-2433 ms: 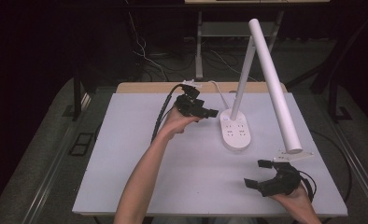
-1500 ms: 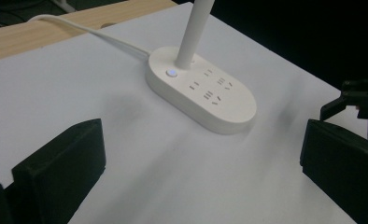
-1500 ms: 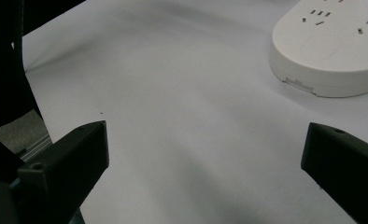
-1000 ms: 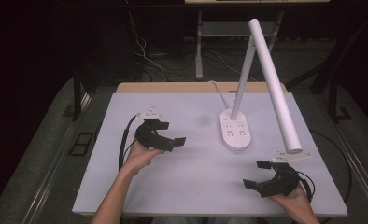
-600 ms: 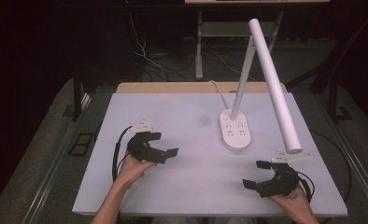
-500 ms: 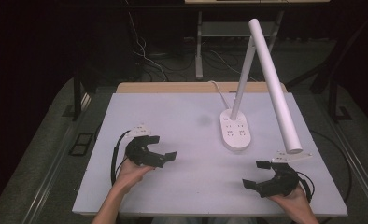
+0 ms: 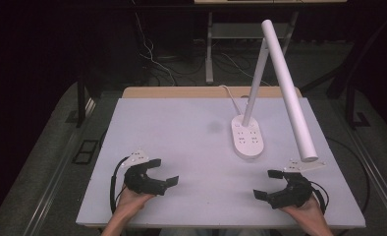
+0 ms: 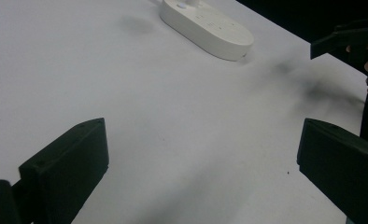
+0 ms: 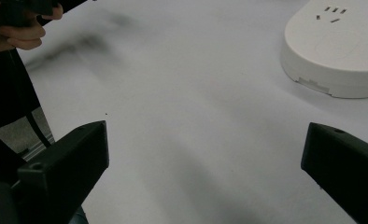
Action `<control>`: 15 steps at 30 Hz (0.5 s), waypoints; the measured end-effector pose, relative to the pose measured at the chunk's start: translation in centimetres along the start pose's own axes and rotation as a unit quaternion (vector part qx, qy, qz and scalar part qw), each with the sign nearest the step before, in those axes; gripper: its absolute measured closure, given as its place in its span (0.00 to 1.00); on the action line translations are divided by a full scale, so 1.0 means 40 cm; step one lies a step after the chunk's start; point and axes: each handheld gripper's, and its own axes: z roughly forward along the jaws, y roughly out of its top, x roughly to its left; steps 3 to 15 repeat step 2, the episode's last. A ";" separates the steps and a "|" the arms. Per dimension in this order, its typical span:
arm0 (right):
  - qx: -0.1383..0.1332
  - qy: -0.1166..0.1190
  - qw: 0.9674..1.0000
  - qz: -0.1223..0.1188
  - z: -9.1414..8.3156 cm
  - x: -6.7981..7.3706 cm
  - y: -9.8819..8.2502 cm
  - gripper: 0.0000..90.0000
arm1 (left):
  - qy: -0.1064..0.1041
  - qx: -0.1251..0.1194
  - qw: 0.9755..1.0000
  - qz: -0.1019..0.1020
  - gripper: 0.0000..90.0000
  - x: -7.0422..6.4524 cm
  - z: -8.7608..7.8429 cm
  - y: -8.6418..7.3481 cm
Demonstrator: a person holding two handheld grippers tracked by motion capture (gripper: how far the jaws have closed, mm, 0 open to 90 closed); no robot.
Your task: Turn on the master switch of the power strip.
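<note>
Left gripper [image 7: 158,173] sits low at the near left of the table [image 7: 181,128], held by a hand [image 7: 132,201], jaws wide apart, nothing between them. Right gripper [image 7: 268,184] at the near right edge, in the other hand [image 7: 307,211], jaws also spread, nothing held. Both point inward toward each other, well apart. Farther back, right of centre, a white lamp [image 7: 285,83] stands on its oval base [image 7: 249,137] with sockets on top. Its cord [image 7: 229,96] runs off the far edge.
</note>
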 end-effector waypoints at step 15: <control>0.002 0.000 1.000 0.003 0.002 0.002 -0.001 0.00 | -0.005 0.001 1.000 -0.003 0.01 0.000 0.001 -0.007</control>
